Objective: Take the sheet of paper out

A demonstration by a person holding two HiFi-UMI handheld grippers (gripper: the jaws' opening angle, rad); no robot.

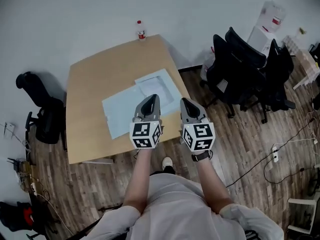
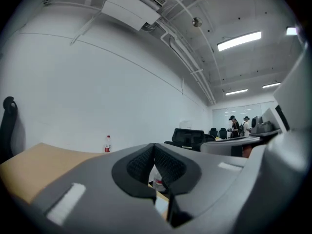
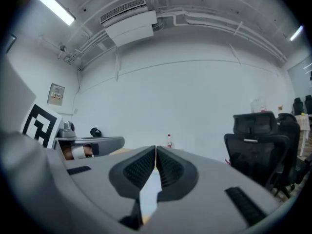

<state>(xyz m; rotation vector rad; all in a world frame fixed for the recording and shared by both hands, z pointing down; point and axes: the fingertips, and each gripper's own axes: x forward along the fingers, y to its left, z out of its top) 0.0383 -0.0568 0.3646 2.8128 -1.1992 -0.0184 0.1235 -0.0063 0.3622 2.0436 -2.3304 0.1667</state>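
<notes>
Standing at the six o'clock edge of the wooden table (image 1: 90, 109), the person is holding both grippers out level over its near half, so the task is only just getting under way.

A large pale blue flat cover (image 1: 122, 111), perhaps a folder or sleeve, is lying across the middle of the table. The white sheet of paper (image 1: 152, 86) is resting at the cover's one o'clock corner. The head view is not showing whether the sheet is tucked inside the cover or merely lying on it, and both gripper views are looking out over the table rather than down at the paper.

The left gripper (image 1: 152, 97) is hanging above the cover with the sheet just beyond its tips at twelve o'clock. Its jaws are pressing together with nothing between them. The right gripper (image 1: 185, 101) is hovering at three o'clock of the left one, near the table's right edge, and its jaws are likewise clenched on nothing.

A small bottle (image 1: 141, 30) is standing well apart at the table's twelve o'clock edge and is playing no part in the task.

By this reading nothing is being gripped, so opening a gripper, catching the sheet's edge and drawing it clear are all waiting to be done.
</notes>
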